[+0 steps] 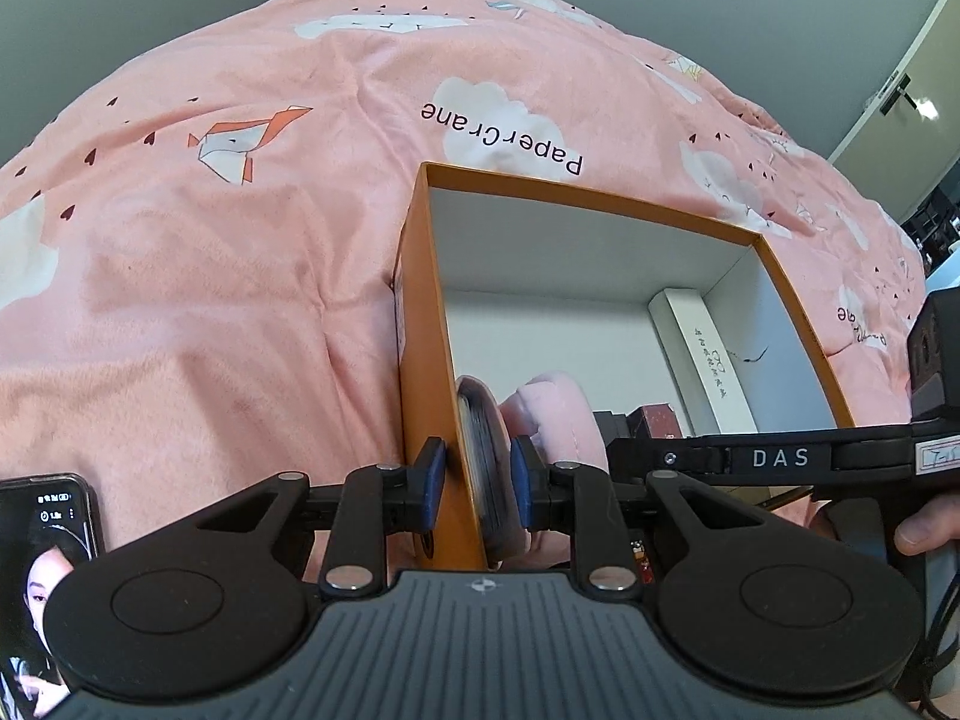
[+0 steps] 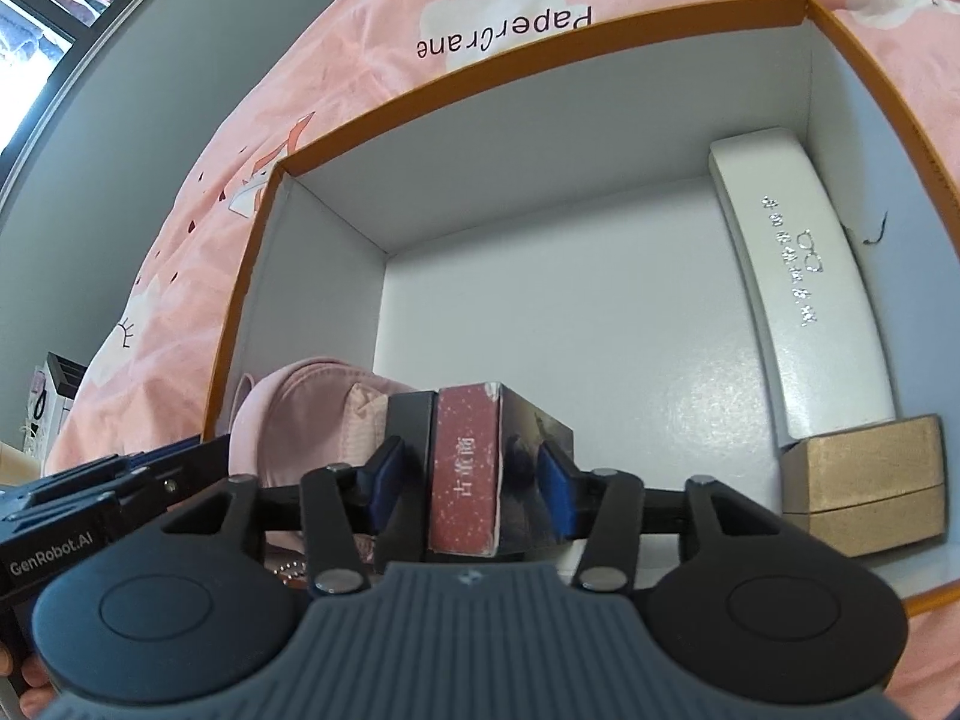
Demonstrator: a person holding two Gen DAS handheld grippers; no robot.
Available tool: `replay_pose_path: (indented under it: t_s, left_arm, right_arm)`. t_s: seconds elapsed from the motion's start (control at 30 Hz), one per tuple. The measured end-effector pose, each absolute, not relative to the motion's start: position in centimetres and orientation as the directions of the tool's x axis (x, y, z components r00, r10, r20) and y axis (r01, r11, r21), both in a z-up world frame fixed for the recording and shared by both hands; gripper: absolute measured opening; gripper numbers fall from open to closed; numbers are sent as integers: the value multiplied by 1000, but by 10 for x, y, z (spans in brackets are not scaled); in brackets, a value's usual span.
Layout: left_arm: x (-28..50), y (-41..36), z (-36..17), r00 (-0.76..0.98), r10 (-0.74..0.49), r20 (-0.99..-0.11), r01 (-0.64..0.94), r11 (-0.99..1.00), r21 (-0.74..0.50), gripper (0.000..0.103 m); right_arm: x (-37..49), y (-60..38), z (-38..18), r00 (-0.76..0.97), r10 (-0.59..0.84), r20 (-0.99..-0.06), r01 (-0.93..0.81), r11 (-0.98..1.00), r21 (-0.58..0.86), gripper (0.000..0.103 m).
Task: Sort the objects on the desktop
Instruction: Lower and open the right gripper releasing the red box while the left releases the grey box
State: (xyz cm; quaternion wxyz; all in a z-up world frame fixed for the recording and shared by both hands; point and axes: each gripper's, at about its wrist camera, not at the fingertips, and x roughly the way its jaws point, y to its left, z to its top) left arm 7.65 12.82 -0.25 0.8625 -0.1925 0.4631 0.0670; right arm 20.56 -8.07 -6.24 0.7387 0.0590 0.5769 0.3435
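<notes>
The pink quilt (image 1: 240, 300) of the bed fills most of what I see, printed with clouds and paper cranes. On it sits the orange box (image 2: 540, 78) with its white interior, which I take to be the sorting bin. Several things already lie in it: a white glasses case (image 2: 798, 276) along the right wall, a gold box (image 2: 864, 486) at that case's near end, and a pink padded pouch (image 2: 300, 420) in the near left corner. My right tongs (image 2: 471, 480) are spread around a small red-faced box (image 2: 465, 474) resting near the box floor; the pads stand just off its sides, so I judge it released. My left tongs (image 1: 477, 480) pinch a flat round disc-like thing (image 1: 483, 456) together with the orange left wall; that item is not yet set down. A phone (image 1: 42, 570) still lies outside on the quilt, so I judge sorting mostly done.
</notes>
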Motion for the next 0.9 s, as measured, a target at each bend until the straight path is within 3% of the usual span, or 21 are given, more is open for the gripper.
replay_pose_path:
  t_s: [0.13,0.37,0.63,0.9]
  left_arm:
    - [76,130,-5,562,-73,-824,-300,910,-285,27]
    - [76,129,-6,562,-70,-824,-289,917,-275,26]
    - [76,130,-8,551,-69,-832,-295,916,-271,26]
    - [74,121,-5,573,-23,-819,-298,925,-235,28]
  right_arm:
    - [210,-79,-70,76,591,-803,-421,749,512,60]
    - [206,-75,-63,32,586,-809,-443,734,515,45]
    - [209,-72,-69,34,576,-817,-429,747,508,50]
    - [200,-69,-56,125,541,-831,-519,750,410,51]
